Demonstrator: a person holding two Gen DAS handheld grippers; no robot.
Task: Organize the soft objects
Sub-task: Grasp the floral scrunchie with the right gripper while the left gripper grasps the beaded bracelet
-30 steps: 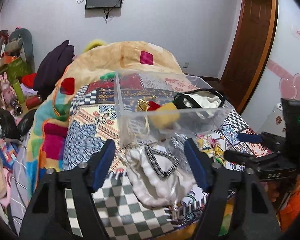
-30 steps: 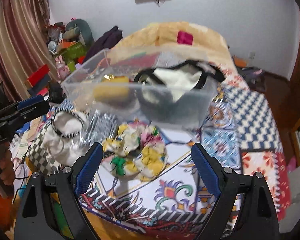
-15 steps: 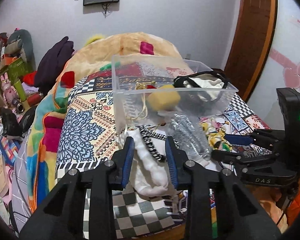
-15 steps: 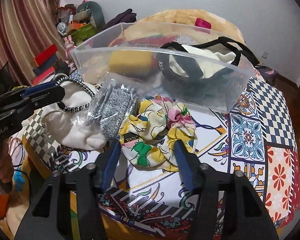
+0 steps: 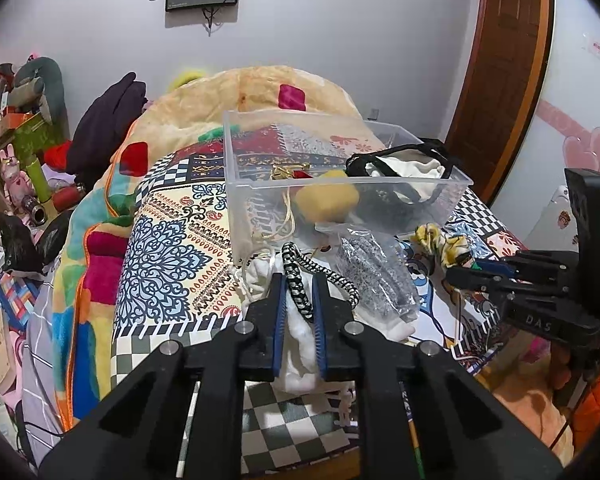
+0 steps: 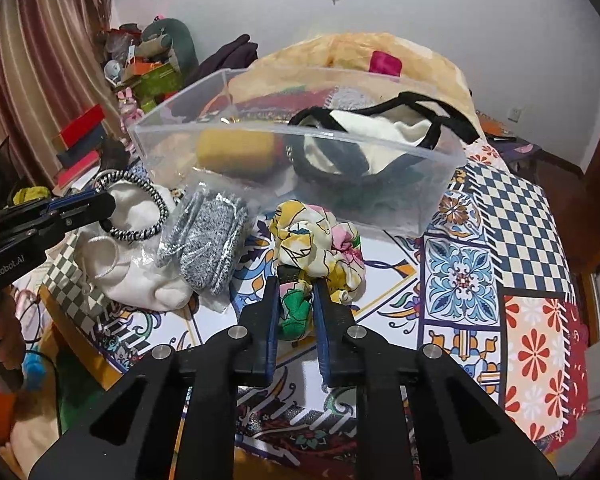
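Bedspread (image 6: 492, 216) — left claw (image 5: 299, 284) pinching cord (image 5: 300, 280), right claw (image 6: 295, 288) scrunchie (image 6: 320, 240).

Both grippers (image 5: 299, 284) (image 6: 294, 285) now apparently clamped.

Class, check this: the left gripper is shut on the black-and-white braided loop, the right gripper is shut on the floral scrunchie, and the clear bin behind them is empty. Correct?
Not quite. The clear bin is not empty: the right wrist view shows a yellow sponge and a black-trimmed white bag inside. The left gripper on the braided loop and the right gripper on the floral scrunchie stand.
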